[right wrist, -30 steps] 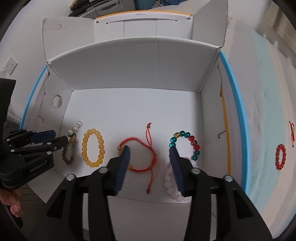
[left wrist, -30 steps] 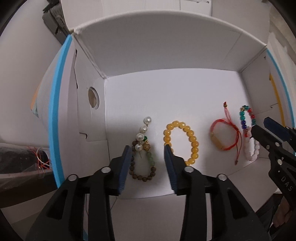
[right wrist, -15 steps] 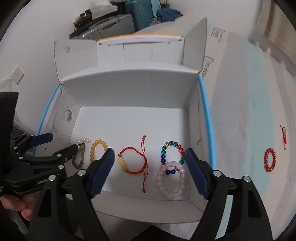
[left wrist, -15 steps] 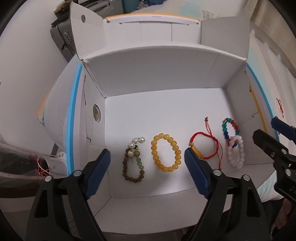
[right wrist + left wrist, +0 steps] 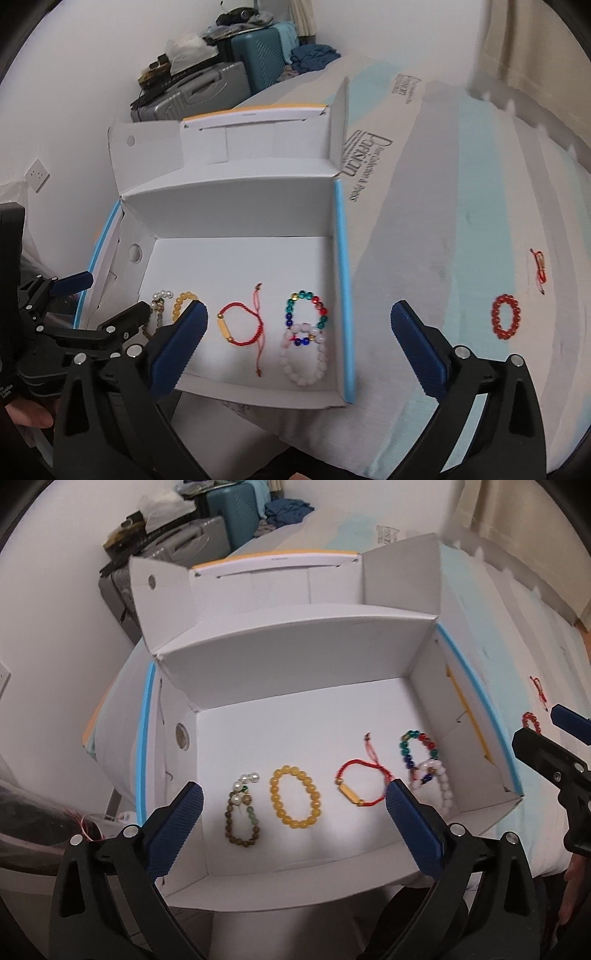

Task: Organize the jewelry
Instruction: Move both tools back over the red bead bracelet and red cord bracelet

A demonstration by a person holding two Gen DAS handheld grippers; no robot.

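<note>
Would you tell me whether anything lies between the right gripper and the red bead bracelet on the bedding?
Nothing visible does. The red bead bracelet lies alone on bare bedding, outside the white box and to its right. The right gripper is open and empty, and only open bedding separates its right finger from the bracelet.

Black plastic left gripper (image 5: 293, 810) and right gripper (image 5: 299, 334): ribbed dark-blue pads, silver screws at pivots, triangular cut-outs in arms, faint white lettering.
</note>
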